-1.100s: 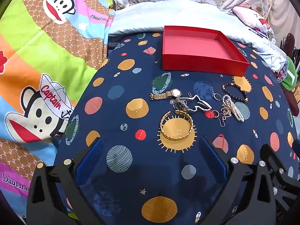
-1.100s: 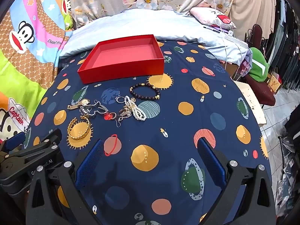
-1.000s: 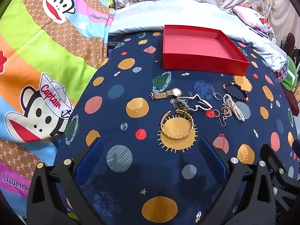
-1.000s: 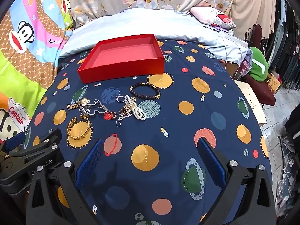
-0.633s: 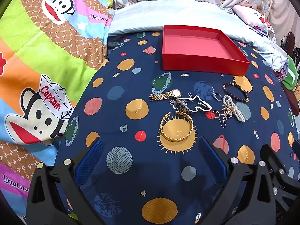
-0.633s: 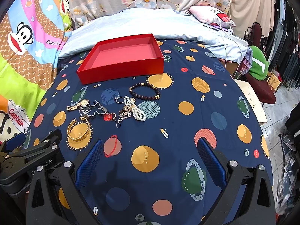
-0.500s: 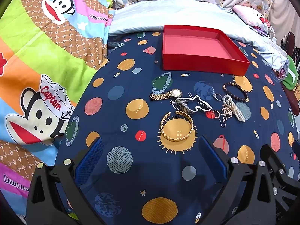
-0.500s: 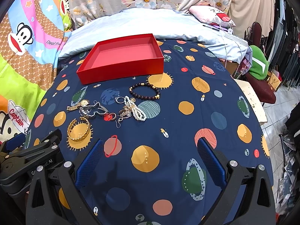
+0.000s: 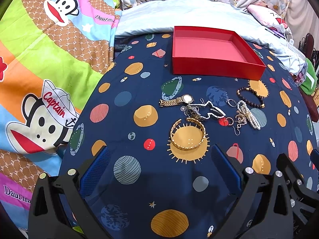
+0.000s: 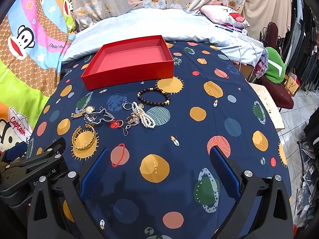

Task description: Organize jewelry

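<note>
An empty red tray (image 9: 211, 49) (image 10: 129, 59) sits at the far side of the planet-print cloth. In front of it lies a cluster of jewelry: a gold bangle (image 9: 187, 134) (image 10: 83, 137), a gold watch (image 9: 176, 100) (image 10: 82, 112), a silver watch and chain (image 9: 201, 110) (image 10: 99, 117), a pearl bracelet (image 9: 248, 113) (image 10: 144, 114), a dark bead bracelet (image 9: 250, 97) (image 10: 153, 96) and small earrings (image 9: 236, 123) (image 10: 129, 122). My left gripper (image 9: 159, 169) is open and empty, just short of the bangle. My right gripper (image 10: 159, 169) is open and empty, nearer than the pearls.
A cartoon monkey blanket (image 9: 39, 69) lies left of the cloth. A pale blue quilt (image 10: 149, 23) and a pillow (image 10: 223, 15) lie behind the tray. A green cushion on a chair (image 10: 276, 67) stands right, past the cloth's edge.
</note>
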`<state>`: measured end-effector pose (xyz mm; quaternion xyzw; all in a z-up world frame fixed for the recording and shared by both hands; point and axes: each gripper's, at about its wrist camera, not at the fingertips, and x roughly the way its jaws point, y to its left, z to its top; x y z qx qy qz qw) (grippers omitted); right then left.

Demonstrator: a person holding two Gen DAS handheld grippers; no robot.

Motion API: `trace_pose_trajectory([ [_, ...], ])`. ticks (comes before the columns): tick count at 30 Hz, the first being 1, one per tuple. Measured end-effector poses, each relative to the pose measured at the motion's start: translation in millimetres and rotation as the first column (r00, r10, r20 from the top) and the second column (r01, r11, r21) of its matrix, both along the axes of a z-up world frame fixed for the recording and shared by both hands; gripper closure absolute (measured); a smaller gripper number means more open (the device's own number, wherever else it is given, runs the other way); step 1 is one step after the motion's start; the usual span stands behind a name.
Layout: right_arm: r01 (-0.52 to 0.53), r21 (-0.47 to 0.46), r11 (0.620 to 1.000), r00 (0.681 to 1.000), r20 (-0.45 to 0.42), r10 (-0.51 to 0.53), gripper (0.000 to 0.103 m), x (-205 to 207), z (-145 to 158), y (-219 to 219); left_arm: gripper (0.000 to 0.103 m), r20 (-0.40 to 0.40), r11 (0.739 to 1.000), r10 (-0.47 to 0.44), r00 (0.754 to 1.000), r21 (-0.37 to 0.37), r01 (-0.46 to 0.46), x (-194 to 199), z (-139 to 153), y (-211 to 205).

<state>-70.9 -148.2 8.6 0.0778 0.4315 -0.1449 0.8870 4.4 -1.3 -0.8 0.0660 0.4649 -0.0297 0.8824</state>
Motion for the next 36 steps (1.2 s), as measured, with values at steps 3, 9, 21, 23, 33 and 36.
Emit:
trace_pose_trajectory([
  [3,0.001,0.003,1.0,1.0,-0.001,-0.001,0.005,0.3,0.2,-0.2,0.005,0.0,1.0,-0.001,1.0,0.0,0.001,0.1,-0.1,0.3],
  [9,0.002,0.003,1.0,1.0,0.0,-0.002,0.005,0.4,0.3,-0.2,0.005,0.0,1.0,-0.001,1.0,0.0,0.001,0.3,0.1,0.5],
  [21,0.002,0.008,1.0,1.0,0.0,-0.002,0.005,0.6,0.9,-0.2,0.005,-0.002,1.0,-0.001,1.0,0.001,0.001,0.3,0.1,0.8],
  [23,0.003,0.008,1.0,1.0,0.0,-0.003,0.005,0.8,1.0,-0.1,0.005,-0.002,1.0,-0.001,1.0,0.0,0.001,0.5,0.2,0.8],
  [33,0.003,0.01,1.0,1.0,0.0,-0.003,0.005,0.5,0.6,0.3,0.005,-0.003,1.0,0.0,1.0,0.0,0.0,0.8,0.2,0.8],
  [36,0.002,0.01,1.0,1.0,0.0,-0.002,0.005,0.3,0.5,0.3,0.005,-0.004,1.0,0.0,1.0,-0.001,0.0,0.5,1.0,1.5],
])
